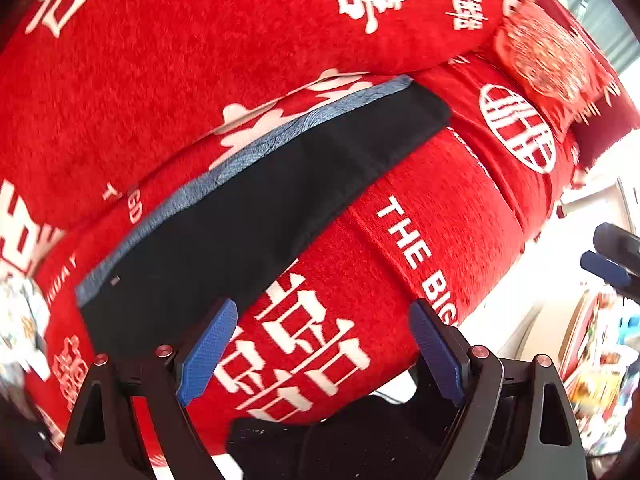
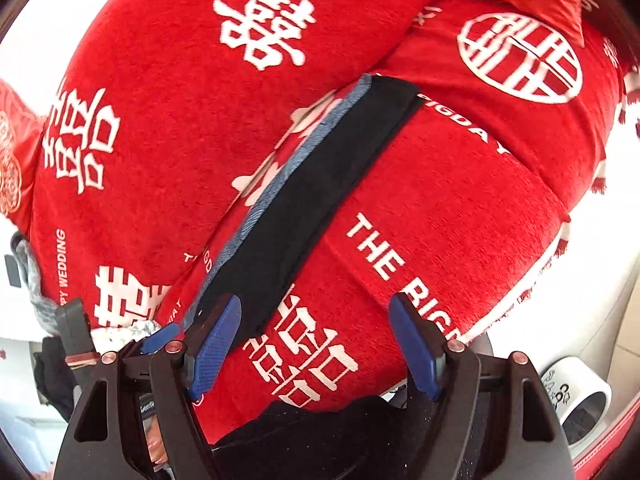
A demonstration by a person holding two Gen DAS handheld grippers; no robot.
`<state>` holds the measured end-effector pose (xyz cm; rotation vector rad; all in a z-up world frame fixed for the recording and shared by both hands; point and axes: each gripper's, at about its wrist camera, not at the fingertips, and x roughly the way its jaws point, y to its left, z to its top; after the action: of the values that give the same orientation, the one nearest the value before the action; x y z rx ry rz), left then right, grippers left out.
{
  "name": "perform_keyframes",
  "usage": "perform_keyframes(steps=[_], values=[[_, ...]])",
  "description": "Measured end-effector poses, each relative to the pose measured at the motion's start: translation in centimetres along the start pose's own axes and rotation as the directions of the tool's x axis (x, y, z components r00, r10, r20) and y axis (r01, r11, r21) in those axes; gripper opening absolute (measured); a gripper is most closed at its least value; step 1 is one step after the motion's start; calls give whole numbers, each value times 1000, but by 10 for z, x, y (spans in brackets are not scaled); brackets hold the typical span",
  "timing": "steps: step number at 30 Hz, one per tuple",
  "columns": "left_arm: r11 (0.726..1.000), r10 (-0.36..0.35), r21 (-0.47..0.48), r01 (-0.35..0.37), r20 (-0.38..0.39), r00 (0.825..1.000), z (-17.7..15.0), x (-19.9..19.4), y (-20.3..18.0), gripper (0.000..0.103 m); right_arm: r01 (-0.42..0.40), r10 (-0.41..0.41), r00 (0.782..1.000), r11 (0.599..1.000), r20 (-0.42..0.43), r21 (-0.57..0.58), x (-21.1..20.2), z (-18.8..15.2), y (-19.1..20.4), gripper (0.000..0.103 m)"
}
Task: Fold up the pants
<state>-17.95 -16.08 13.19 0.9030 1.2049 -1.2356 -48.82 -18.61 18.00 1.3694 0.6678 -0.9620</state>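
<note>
The black pants (image 1: 260,216) lie as a long narrow band on the red sofa seat, with a grey-blue edge (image 1: 256,152) along the far side. They also show in the right wrist view (image 2: 308,208). My left gripper (image 1: 324,344) is open and empty, just above the seat at the near end of the band. My right gripper (image 2: 316,344) is open and empty too, its left finger (image 2: 216,344) beside the pants' near corner. The right gripper's blue tip shows at the edge of the left view (image 1: 604,268).
A red sofa cover with white characters (image 1: 312,344) covers the seat and the backrest (image 1: 180,60). A red embroidered cushion (image 1: 548,56) lies at the far end. A white mug (image 2: 576,400) stands on the floor at lower right. Clutter sits right of the sofa (image 1: 600,360).
</note>
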Motion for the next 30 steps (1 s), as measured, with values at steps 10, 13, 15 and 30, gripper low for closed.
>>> perform_keyframes(steps=[10, 13, 15, 30], values=[[943, 101, -311, -119, -74, 992, 20, 39, 26, 89, -26, 28, 999, 998, -24, 57, 14, 119, -56, 79], [901, 149, -392, -184, -118, 982, 33, 69, 41, 89, -19, 21, 999, 999, -45, 51, 42, 165, -68, 80], [880, 176, -418, -224, -151, 973, 42, 89, 46, 89, -10, 17, 996, 997, -83, 78, 73, 191, -81, 80], [749, 263, -581, -317, -178, 948, 74, 205, 117, 89, -17, 41, 985, 989, -167, 148, 248, 278, -149, 5]])
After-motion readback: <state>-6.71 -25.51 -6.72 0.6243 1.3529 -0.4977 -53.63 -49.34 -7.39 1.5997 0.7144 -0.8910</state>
